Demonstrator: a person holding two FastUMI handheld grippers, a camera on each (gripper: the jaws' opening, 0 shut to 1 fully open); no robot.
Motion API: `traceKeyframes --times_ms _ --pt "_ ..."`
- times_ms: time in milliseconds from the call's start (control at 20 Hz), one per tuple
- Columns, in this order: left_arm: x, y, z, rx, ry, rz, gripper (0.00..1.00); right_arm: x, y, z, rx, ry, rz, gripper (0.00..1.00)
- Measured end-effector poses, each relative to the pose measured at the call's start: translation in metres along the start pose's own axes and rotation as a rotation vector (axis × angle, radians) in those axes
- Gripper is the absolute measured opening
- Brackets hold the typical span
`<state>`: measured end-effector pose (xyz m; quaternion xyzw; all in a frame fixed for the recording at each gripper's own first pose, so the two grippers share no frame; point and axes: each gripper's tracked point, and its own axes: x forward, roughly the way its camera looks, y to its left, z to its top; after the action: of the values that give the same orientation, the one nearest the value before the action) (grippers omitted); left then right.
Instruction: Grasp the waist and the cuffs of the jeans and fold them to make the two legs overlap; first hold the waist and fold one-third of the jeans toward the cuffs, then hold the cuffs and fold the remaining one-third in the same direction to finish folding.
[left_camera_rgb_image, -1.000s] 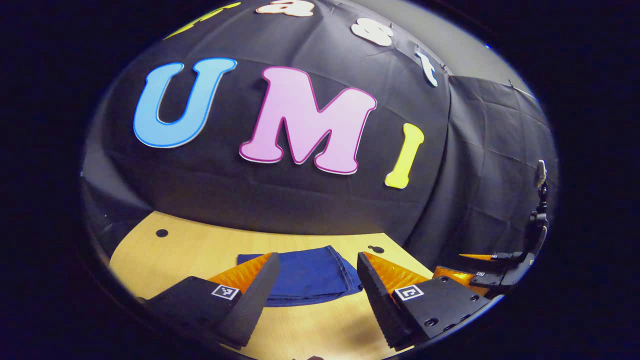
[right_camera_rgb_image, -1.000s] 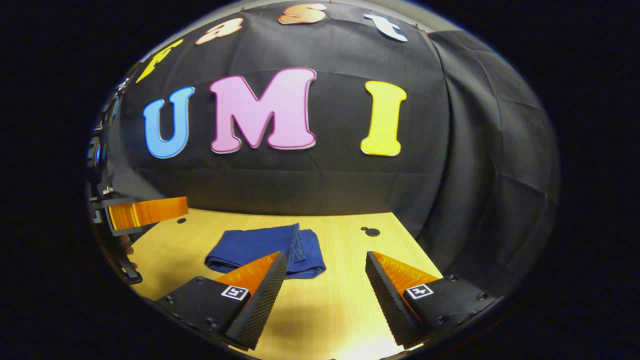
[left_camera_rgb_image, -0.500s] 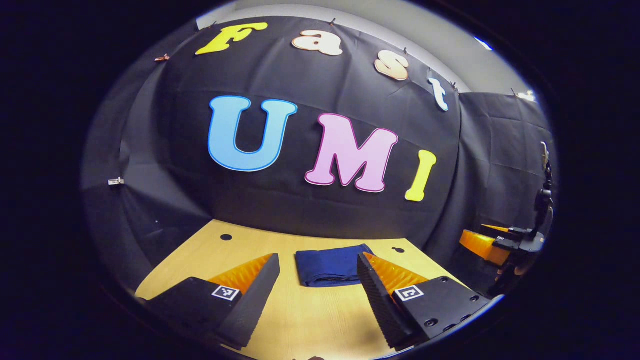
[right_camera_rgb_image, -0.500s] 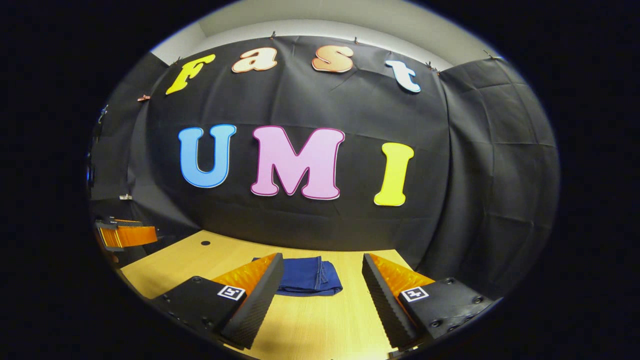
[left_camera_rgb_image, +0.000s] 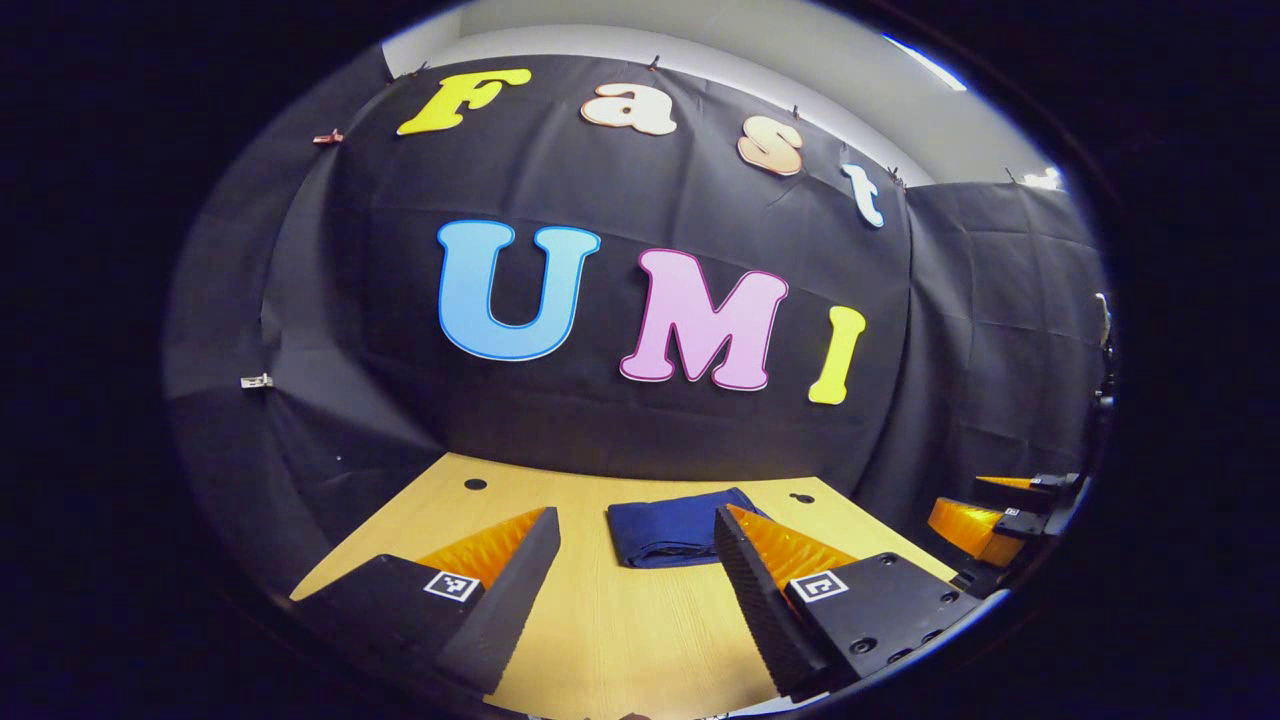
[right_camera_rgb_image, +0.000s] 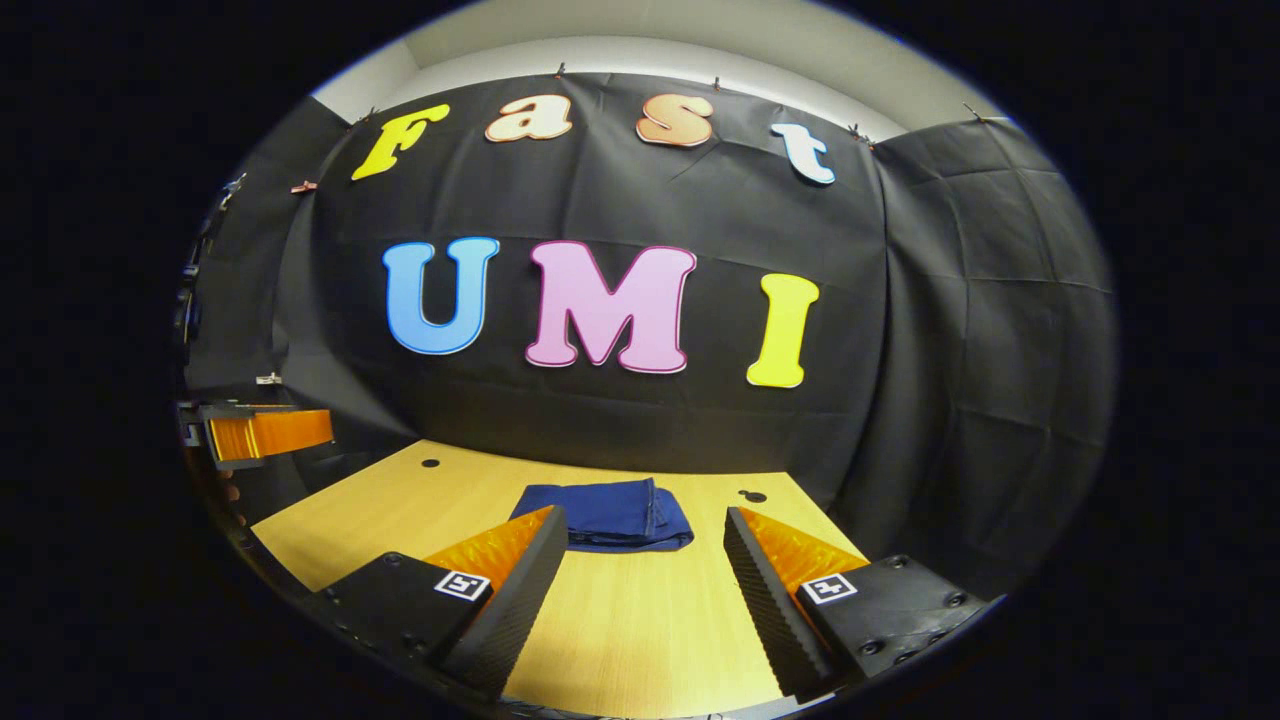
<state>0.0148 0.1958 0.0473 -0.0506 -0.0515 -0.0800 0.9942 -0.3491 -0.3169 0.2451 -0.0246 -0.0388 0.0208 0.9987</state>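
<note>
Withdrawn farther from the flat-folded denim jeans (left_camera_rgb_image: 672, 526) on woodgrain table (right_camera_rgb_image: 640, 620), both claws gape apart.

**Lighting and picture quality, both views**

Even overhead light, moderately bright. My wooden table (right_camera_rgb_image: 640, 620) is well lit, with mild glare on the near edge in the right gripper view. Soft shadows fall under my fingers (right_camera_rgb_image: 520, 590). The black cloth wall (left_camera_rgb_image: 600, 430) soaks up light and only its creases read. Strong fisheye bending at the rims, with dimming there. Centre is sharp and shows no motion blur.
</note>
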Motion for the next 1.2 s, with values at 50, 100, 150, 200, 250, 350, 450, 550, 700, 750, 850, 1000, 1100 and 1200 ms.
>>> traceKeyframes --times_ms 50,100,150,200,250,350,450,550,700,750,850,1000,1100,1200 --pt "0.000 -0.001 -0.001 0.001 0.001 -0.001 0.96 -0.001 0.004 0.001 -0.002 0.000 0.009 0.96" --pt "0.000 -0.004 -0.001 0.007 0.002 -0.006 0.96 -0.002 0.008 0.003 -0.002 -0.003 0.019 0.96" --pt "-0.001 -0.005 -0.002 0.017 0.003 -0.010 0.96 -0.001 0.012 0.005 0.000 -0.006 0.026 0.96" --pt "-0.003 -0.006 -0.001 0.027 0.004 -0.014 0.96 0.000 0.015 0.005 0.003 -0.008 0.033 0.96" --pt "-0.003 -0.007 -0.002 0.035 0.008 -0.018 0.96 0.001 0.018 0.007 0.005 -0.008 0.042 0.96" --pt "-0.005 -0.005 0.000 0.047 0.010 -0.018 0.96 0.001 0.023 0.008 0.006 -0.014 0.054 0.96" --pt "-0.006 -0.003 0.003 0.057 0.003 -0.013 0.96 0.000 0.026 0.010 0.004 -0.018 0.058 0.96" --pt "-0.008 -0.001 0.004 0.065 0.003 -0.010 0.96 -0.001 0.029 0.008 0.009 -0.013 0.062 0.97" --pt "-0.010 0.001 0.004 0.068 0.005 -0.009 0.97 -0.003 0.029 0.008 0.009 -0.013 0.058 0.96" --pt "-0.011 0.004 0.002 0.067 0.006 -0.004 0.97 -0.004 0.029 0.008 0.008 -0.016 0.053 0.96" --pt "-0.011 0.007 -0.003 0.053 0.020 0.008 0.96 -0.006 0.029 0.005 0.015 -0.012 0.050 0.97" --pt "-0.014 0.009 -0.011 0.037 0.038 0.006 0.96 -0.009 0.033 0.000 0.014 0.002 0.053 0.97" --pt "-0.016 0.011 -0.012 0.051 0.040 0.007 0.96 -0.011 0.036 -0.001 0.009 0.002 0.056 0.96" --pt "-0.017 0.012 -0.012 0.059 0.037 0.008 0.96 -0.013 0.038 -0.002 0.005 0.000 0.058 0.97"
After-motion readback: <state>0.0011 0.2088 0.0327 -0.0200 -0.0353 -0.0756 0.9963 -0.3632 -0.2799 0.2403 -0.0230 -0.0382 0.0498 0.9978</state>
